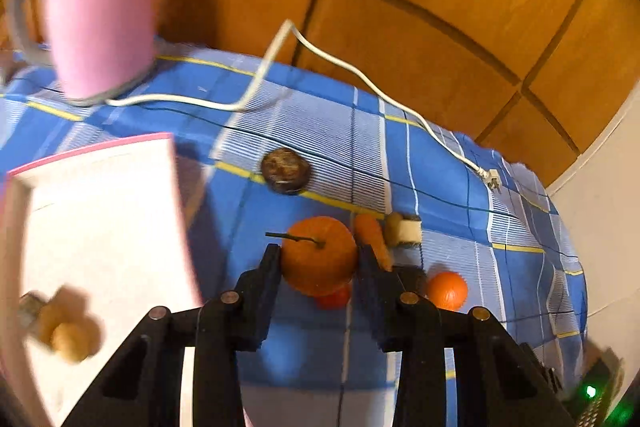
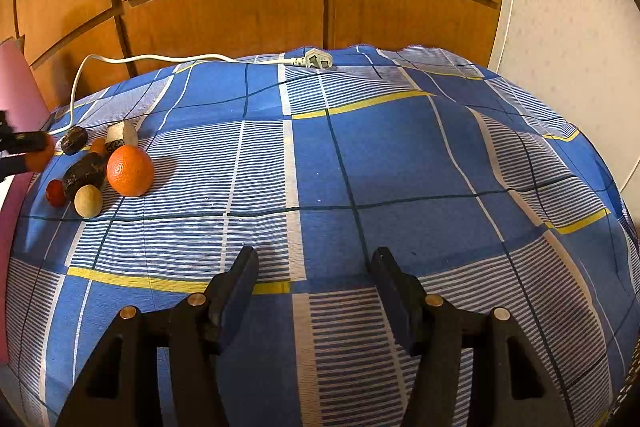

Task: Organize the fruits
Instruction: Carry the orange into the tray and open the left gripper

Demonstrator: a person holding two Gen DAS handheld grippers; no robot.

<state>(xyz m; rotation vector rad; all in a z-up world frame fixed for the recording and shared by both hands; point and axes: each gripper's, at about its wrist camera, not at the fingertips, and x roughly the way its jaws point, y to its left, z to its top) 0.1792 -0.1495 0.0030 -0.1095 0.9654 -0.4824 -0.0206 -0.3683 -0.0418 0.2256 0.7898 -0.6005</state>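
**One orange fruit in the left jaws, most of the pile still on the cloth**

While the right gripper point(image 2: 314, 291) hangs spread and empty over a bare stretch of the blue checked cloth point(image 2: 400, 163), the left gripper point(image 1: 318, 267) is doing the work: its two fingers bracket a stemmed orange fruit point(image 1: 319, 261), one pad on each flank, pinching it. The fruit appears to sit above the cloth rather than on it, though the blur in the left wrist view makes that a judgement.

Just to the left of the held fruit stands a white box with a pink rim point(image 1: 100, 211), which looks like the place the fruit is meant to go. Inside it lie a couple of tan, rounded pieces point(image 1: 68, 335) (too smeared to name), so sorting seems to have begun but is far from finished.

Left on the cloth, seen from the right wrist, is a tight cluster: a large orange point(image 2: 130, 171), a pale egg-shaped fruit point(image 2: 88, 201), a small red fruit point(image 2: 55, 193), a dark oblong piece point(image 2: 85, 171), a second dark piece point(image 2: 74, 140) farther back, and a carrot-like orange piece point(image 1: 374, 237) beside a white chunk point(image 1: 410, 231). A white power cord point(image 2: 160, 58) trails along the far edge of the cloth, well apart from the fruit.

By this reckoning, one fruit is in hand, a few are boxed, and at least half a dozen remain.
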